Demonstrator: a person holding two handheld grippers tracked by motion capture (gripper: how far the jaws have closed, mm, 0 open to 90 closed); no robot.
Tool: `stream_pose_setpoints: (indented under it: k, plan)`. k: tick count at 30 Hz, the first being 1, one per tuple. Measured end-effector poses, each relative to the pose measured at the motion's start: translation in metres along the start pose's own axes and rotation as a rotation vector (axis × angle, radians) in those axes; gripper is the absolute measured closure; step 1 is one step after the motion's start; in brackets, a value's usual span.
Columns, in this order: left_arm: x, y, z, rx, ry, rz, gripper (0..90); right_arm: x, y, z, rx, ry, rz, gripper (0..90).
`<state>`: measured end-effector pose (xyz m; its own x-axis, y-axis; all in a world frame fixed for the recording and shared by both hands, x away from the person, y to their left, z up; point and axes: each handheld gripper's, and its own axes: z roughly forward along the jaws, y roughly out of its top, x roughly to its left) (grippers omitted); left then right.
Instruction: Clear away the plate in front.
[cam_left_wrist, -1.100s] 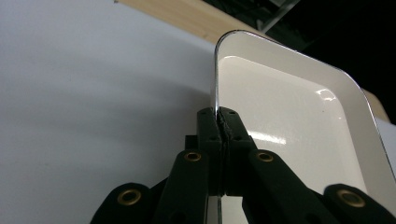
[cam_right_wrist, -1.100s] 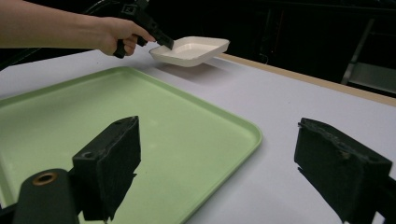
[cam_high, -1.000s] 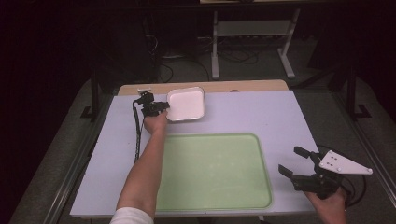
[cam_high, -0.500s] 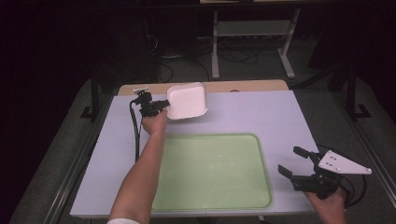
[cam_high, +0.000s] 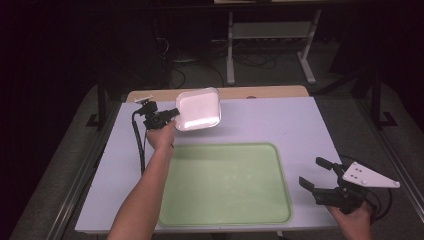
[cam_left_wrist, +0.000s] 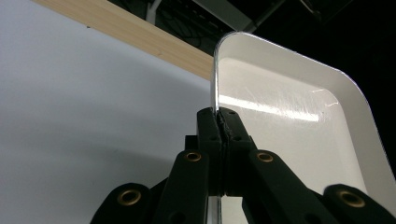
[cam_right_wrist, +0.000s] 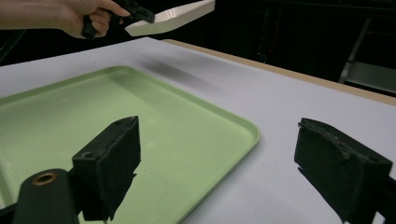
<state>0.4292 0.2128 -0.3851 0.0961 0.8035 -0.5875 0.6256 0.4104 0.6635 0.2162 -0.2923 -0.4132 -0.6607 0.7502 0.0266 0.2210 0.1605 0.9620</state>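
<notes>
A white square dish (cam_high: 198, 109) hangs in the air above the far left of the table, tilted. My left gripper (cam_high: 172, 113) is shut on its rim; in the left gripper view the black jaws pinch the dish's edge (cam_left_wrist: 215, 100) with the dish's inside (cam_left_wrist: 299, 126) to the right. An empty light green tray (cam_high: 227, 182) lies in the middle of the white tabletop. My right gripper (cam_high: 316, 175) rests near the table's front right corner, open, its pads (cam_right_wrist: 114, 154) wide apart over the tray's corner (cam_right_wrist: 243, 130). The lifted dish (cam_right_wrist: 173, 17) also appears far off there.
A wooden strip (cam_high: 260, 92) runs along the table's far edge. Behind the table, a metal stand (cam_high: 270, 35) and cables sit on the dark floor. The left gripper's cable (cam_high: 140, 145) hangs beside the forearm.
My left gripper has lifted the white dish off the table and carried it a little right and up, tilting it. The right gripper has stayed still.
</notes>
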Motion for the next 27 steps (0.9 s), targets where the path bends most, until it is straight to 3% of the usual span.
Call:
stream_pose_setpoints:
  k: [8,16,27]
  plan:
    - [-0.006,-0.004,-0.016,-0.013,-0.014,0.019,88.7,-0.001,0.000,-0.001,0.001,-0.006,0.000,13.7]
    - [-0.007,-0.014,-0.034,-0.026,-0.051,0.009,88.7,0.000,0.000,0.000,0.004,-0.004,-0.005,13.6]
    - [-0.003,-0.034,-0.057,-0.040,-0.062,-0.002,88.7,0.003,0.002,0.000,0.003,-0.005,-0.011,13.7]
